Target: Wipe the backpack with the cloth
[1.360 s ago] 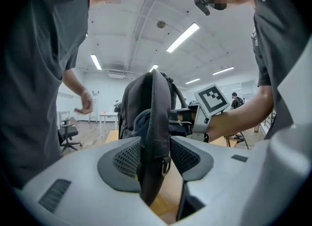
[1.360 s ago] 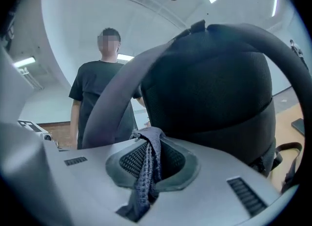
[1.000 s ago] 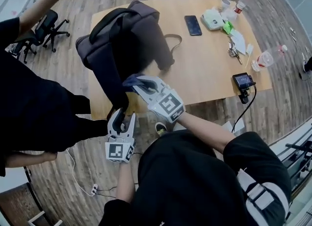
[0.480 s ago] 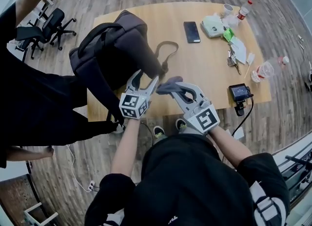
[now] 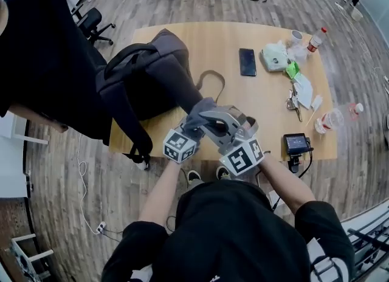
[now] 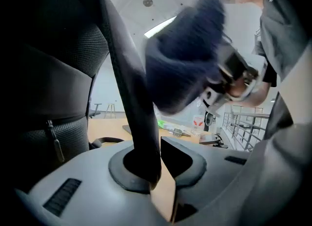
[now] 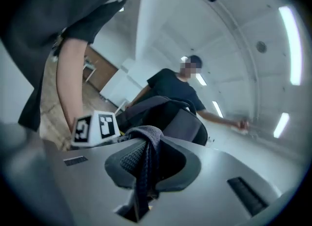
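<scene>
Since a second ago our left gripper (image 6: 157, 169) has come up from below the table (image 5: 255, 123) edge to the backpack's (image 5: 152, 74) near corner. It now sits right beside our right gripper (image 7: 147, 170), and its jaws have just been closing. They now stand narrow and pinch a dark strap (image 6: 134, 113) of the backpack, which runs down between the pads. We judge this grip is there to steady the bag, so a wiping stroke does not push it across the wood. Our right jaws are clamped on the cloth (image 5: 199, 109), with a bunched fold left beyond the tips, likely so that fabric and not plastic meets the bag. The backpack lies at nine o'clock on the table, one shoulder strap hanging over the near edge at seven. The cloth hovers at its corner, toward six, and we cannot tell whether it touches yet. By count we have one backpack, one cloth and two grippers. We also see one phone (image 5: 247, 62) at one o'clock, an upright bottle (image 5: 314, 39) at two and a lying bottle (image 5: 333, 117) near three. One other person (image 5: 42, 44) stands off the table at ten.
</scene>
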`<state>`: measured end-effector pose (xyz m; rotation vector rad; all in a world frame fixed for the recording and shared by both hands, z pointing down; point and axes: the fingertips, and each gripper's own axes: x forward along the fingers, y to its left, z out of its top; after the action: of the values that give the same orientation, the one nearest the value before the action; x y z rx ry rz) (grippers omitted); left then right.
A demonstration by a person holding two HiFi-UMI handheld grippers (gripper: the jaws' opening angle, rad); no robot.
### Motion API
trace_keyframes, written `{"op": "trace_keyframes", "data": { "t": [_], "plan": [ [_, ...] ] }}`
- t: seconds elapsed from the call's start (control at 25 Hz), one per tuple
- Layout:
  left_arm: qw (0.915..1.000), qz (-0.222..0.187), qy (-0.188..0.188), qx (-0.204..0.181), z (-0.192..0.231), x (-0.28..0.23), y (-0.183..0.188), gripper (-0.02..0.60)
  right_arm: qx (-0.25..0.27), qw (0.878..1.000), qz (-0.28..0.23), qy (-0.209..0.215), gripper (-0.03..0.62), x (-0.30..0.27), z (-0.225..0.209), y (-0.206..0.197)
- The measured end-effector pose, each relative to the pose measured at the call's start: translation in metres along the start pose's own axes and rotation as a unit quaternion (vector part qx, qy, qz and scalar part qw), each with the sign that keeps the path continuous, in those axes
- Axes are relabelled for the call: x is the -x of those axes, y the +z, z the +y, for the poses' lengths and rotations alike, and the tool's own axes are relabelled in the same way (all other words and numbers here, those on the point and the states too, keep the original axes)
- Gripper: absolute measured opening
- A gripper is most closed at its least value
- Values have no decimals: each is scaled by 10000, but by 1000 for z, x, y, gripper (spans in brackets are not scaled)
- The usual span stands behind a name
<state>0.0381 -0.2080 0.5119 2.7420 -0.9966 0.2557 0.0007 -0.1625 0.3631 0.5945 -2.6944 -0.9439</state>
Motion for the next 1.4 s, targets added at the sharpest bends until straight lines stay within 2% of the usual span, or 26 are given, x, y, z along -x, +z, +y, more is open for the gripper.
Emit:
{"op": "trace_keyframes", "data": {
  "t": [0.08,0.16,0.28,0.36,0.44,0.48,0.64,0.8,0.88,1.04,1.28,1.4],
  "plan": [
    [9997,-25,-215,83,-19,6,-4,59,922,9954,-95,230,48,-33,-12,13],
    [9979,-142,-563,278,-44,15,0,60,1505,9881,-201,226,48,-62,-40,33],
    [9912,-408,-1205,370,-88,34,22,60,1801,9832,-300,78,48,-100,-95,65],
    [9883,-427,-1447,234,-114,43,38,101,1771,9836,-243,260,48,-118,-114,76],
    [9863,-397,-1592,175,-136,44,47,222,1648,9848,-212,514,48,-122,-115,78],
    [9853,-418,-1645,214,-144,44,49,242,1525,9863,-263,567,48,-118,-112,77],
    [9800,-725,-1737,651,-153,43,50,266,1145,9897,-408,751,48,-88,-84,64],
    [9754,-965,-1686,1042,-155,45,47,313,433,9877,-418,1445,48,-39,-32,35],
    [9743,-977,-1619,1227,-152,45,47,322,80,9856,-521,1608,48,-9,-14,23],
    [9701,-1068,-1612,1468,-151,44,51,336,7,9806,-419,1914,48,43,35,-2],
    [9733,-829,-1412,1606,-150,42,36,381,-1110,9706,-473,2084,48,95,79,-36],
    [9748,-827,-1219,1675,-142,52,32,397,-1136,9579,-62,2635,48,109,116,-60]
  ]
}}
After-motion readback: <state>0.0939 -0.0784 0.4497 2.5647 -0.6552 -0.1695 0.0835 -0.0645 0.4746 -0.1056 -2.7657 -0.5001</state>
